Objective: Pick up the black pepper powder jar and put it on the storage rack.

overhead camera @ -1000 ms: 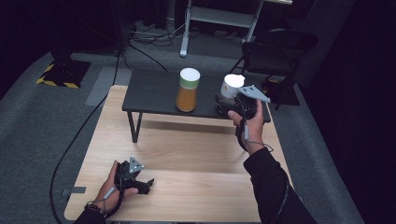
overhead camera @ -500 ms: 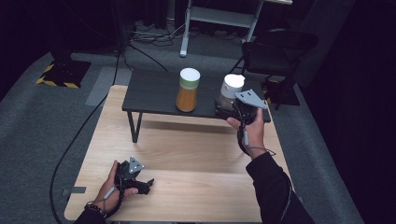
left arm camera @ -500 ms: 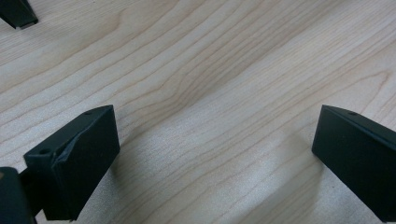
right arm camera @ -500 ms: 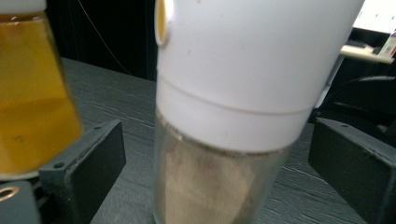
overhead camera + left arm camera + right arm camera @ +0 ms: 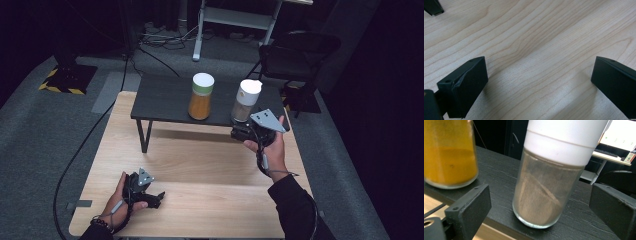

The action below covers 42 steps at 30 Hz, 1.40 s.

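Note:
Two glass jars with white lids stand on a low black shelf (image 5: 165, 102). One jar holds orange powder (image 5: 201, 97) (image 5: 449, 152), the other brown powder (image 5: 246, 101) (image 5: 546, 182). My right gripper (image 5: 239, 133) (image 5: 537, 212) is open just in front of the brown jar, its jaws wide on either side and not touching the glass. My left gripper (image 5: 156, 198) (image 5: 536, 85) rests low on the wooden table (image 5: 200, 165) near the front left, open, with bare wood between its jaws.
The black shelf stands on thin legs (image 5: 143, 136) at the far half of the table. A black chair (image 5: 295, 55) and a white stand (image 5: 235, 17) are on the grey floor beyond. A cable (image 5: 85, 145) runs along the table's left side.
My right gripper has moved left and down toward the brown jar, from beside its lid to in front of its base. The left gripper has stayed put.

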Available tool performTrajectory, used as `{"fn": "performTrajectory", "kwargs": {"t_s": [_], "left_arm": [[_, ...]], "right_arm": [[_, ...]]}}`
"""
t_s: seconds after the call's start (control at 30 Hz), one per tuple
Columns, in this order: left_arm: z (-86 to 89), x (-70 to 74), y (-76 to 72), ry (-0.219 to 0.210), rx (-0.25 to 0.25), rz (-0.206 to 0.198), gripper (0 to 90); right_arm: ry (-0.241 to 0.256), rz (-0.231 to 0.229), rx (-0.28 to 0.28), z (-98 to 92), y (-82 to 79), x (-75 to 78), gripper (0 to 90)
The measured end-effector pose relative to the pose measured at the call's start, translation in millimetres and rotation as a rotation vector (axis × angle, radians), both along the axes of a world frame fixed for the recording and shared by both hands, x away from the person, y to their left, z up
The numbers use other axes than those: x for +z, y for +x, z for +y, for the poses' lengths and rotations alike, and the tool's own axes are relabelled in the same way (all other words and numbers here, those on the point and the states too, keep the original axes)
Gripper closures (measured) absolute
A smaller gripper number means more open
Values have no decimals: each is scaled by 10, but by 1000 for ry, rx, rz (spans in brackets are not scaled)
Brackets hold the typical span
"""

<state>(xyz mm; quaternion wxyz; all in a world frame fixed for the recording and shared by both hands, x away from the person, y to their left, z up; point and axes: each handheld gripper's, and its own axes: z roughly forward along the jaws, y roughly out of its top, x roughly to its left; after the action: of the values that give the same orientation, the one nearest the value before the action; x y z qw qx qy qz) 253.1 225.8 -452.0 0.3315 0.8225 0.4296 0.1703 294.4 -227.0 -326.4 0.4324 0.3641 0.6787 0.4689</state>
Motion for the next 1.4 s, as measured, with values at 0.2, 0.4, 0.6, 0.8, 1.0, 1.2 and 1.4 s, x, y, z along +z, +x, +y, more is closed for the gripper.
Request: {"fn": "performTrajectory", "kwargs": {"t_s": [0.2,0.4,0.6,0.8,1.0,1.2,1.4], "left_arm": [[1,0,1,0,-1,0,8],[1,1,1,1,-3,0,8],[1,0,1,0,-3,0,8],[1,0,1,1,-3,0,8],[1,0,1,0,-3,0,8],[1,-1,1,-1,-2,0,8],[1,0,1,-1,-2,1,8]], "right_arm": [[-27,-18,21,-37,-82,-102,40],[-59,-29,32,-65,-162,-218,40],[-84,-47,44,-110,-243,-327,40],[-119,-58,61,-141,-312,-428,40],[-111,-36,82,-205,-342,-539,40],[-138,-32,92,-234,-382,-660,41],[-159,-18,97,-250,-441,-792,41]]}}
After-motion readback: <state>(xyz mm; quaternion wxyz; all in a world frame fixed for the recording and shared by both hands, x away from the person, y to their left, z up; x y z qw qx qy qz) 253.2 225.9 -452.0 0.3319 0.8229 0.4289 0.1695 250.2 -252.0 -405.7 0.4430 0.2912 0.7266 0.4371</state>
